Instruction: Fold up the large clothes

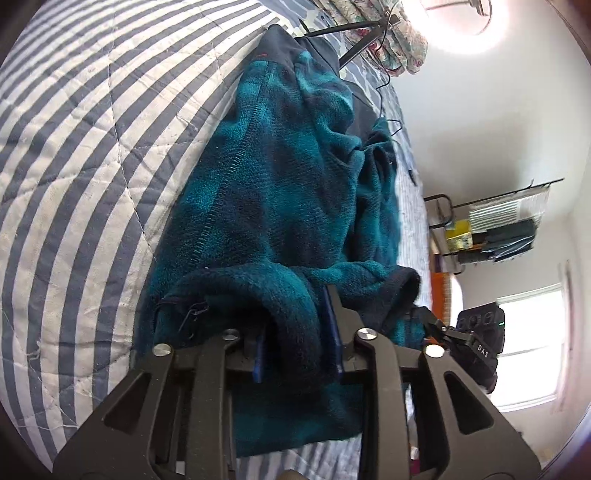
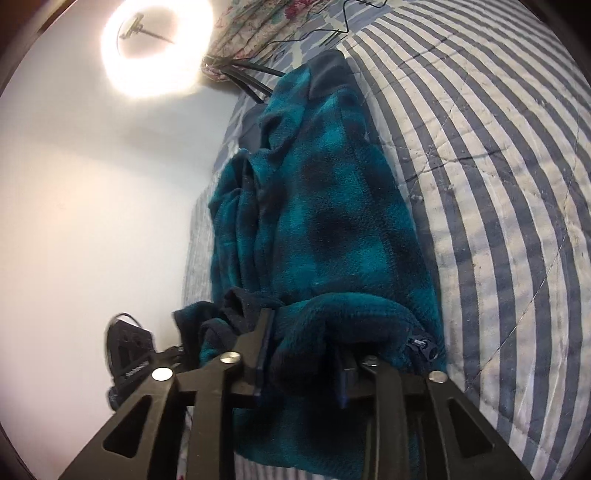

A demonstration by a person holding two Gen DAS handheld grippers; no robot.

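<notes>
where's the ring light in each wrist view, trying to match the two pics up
Left wrist view: the ring light glows at the top edge, right of centre, partly cut off by the frame.
Right wrist view: it sits at upper left, the whole bright ring in view.
Shared landmark: the teal plaid fleece lying on the striped quilt, running up the middle of both pictures.

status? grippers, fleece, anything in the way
Left gripper and right gripper: jaws parted, a fleece fold between each, pads not clearly pressing. Fleece lies folded lengthwise on striped quilt. Black cable near its far end.
</notes>
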